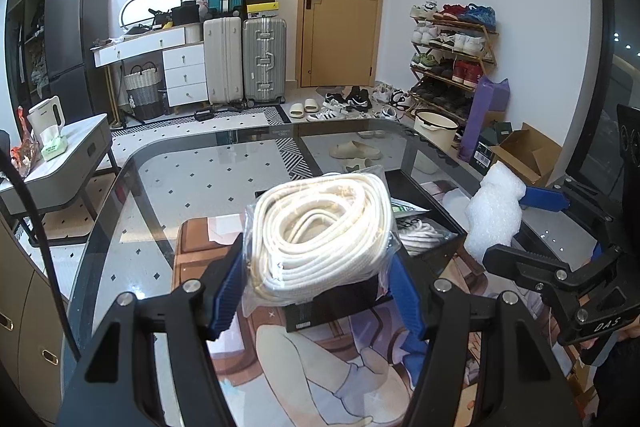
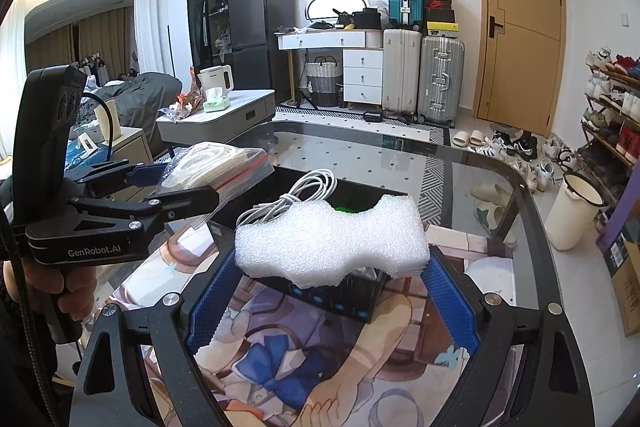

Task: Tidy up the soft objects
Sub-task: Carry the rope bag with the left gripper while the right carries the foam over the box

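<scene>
My left gripper (image 1: 316,291) is shut on a clear zip bag of coiled white rope (image 1: 320,231) and holds it above the near edge of a black box (image 1: 432,203). In the right wrist view the same bag (image 2: 216,167) hangs at the left in that gripper. My right gripper (image 2: 332,291) is shut on a white foam piece (image 2: 332,243), held above the black box (image 2: 360,299). A white cable (image 2: 308,191) lies in the box. In the left wrist view the foam (image 1: 496,219) shows at the right.
The box stands on a printed mat (image 2: 280,355) on a glass table (image 1: 200,179). Around the table are a grey side table (image 1: 60,163), suitcases (image 1: 244,59), a shoe rack (image 1: 452,55) and a white bucket (image 2: 572,211).
</scene>
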Tool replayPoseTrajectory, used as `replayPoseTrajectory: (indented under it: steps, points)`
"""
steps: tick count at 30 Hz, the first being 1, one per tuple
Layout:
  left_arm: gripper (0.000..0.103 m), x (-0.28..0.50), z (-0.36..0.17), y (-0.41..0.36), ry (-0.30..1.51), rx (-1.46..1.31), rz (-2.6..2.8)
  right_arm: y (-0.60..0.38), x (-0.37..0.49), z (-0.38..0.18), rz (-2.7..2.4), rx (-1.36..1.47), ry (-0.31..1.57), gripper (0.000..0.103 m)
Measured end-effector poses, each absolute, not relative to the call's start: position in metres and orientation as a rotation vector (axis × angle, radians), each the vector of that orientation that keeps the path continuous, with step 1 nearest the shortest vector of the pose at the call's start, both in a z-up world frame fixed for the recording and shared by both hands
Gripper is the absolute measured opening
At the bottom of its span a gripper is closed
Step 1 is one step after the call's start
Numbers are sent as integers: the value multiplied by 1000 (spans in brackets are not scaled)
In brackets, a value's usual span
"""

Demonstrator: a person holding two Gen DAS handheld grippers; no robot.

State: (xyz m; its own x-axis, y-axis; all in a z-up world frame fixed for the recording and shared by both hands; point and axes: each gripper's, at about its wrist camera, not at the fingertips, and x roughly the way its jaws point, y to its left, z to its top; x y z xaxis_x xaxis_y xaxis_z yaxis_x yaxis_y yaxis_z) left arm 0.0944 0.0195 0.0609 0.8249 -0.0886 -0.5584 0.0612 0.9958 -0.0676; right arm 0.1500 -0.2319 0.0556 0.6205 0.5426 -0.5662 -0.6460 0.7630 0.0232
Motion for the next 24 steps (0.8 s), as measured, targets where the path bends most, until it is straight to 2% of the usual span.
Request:
replayPoseTrajectory:
  steps: [24]
  points:
    - [64,140,43,29,636,-64,-68,-197,198,36,707,-261,650,91]
